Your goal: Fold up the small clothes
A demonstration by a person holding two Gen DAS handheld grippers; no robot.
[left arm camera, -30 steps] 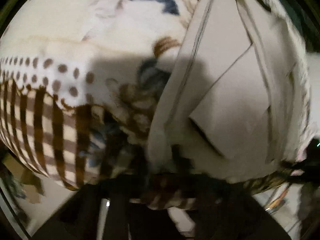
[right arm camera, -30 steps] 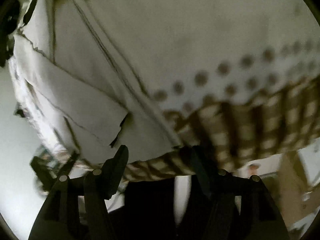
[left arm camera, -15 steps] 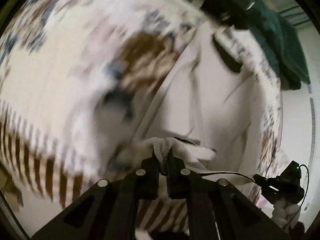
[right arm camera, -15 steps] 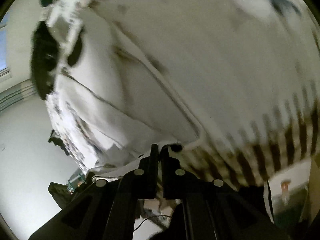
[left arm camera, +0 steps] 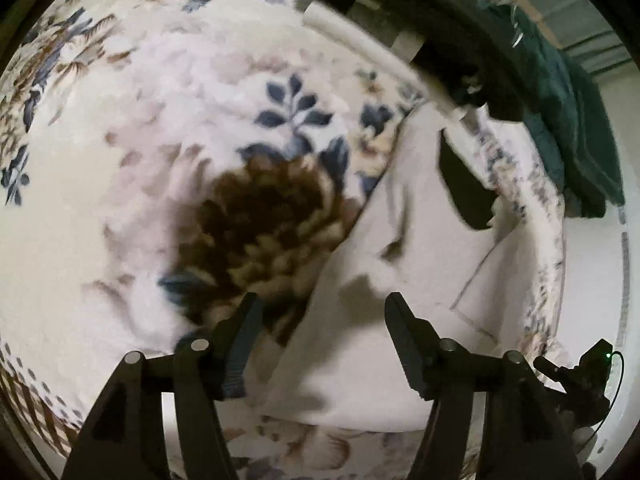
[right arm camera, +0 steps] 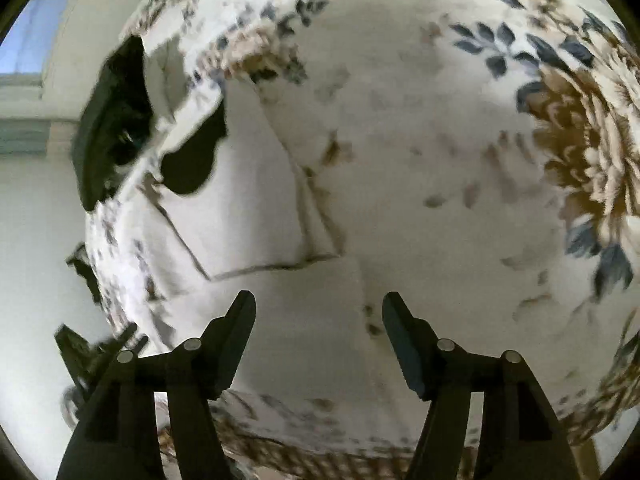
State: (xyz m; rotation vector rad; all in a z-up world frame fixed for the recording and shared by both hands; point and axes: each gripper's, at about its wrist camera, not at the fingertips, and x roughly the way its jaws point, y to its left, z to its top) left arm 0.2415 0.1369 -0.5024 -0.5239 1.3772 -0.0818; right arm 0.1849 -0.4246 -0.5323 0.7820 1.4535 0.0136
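A pale off-white garment (left arm camera: 420, 240) lies folded over on a floral blanket (left arm camera: 160, 140), with a dark opening near its far end. My left gripper (left arm camera: 322, 320) is open and empty just above the garment's near edge. In the right wrist view the same garment (right arm camera: 248, 200) lies left of centre, a folded corner pointing toward me. My right gripper (right arm camera: 318, 318) is open and empty above the blanket (right arm camera: 440, 160), just right of the garment's near edge.
A dark green cloth (left arm camera: 568, 120) and a dark rail (left arm camera: 400, 0) lie at the blanket's far side. A small black device (left arm camera: 580, 372) with a cable sits off the blanket's right edge. White wall and a window (right arm camera: 24, 40) lie beyond.
Both grippers were shut on the garment's edge half a second ago. Both have opened and let go, and the garment now lies folded over on the blanket.
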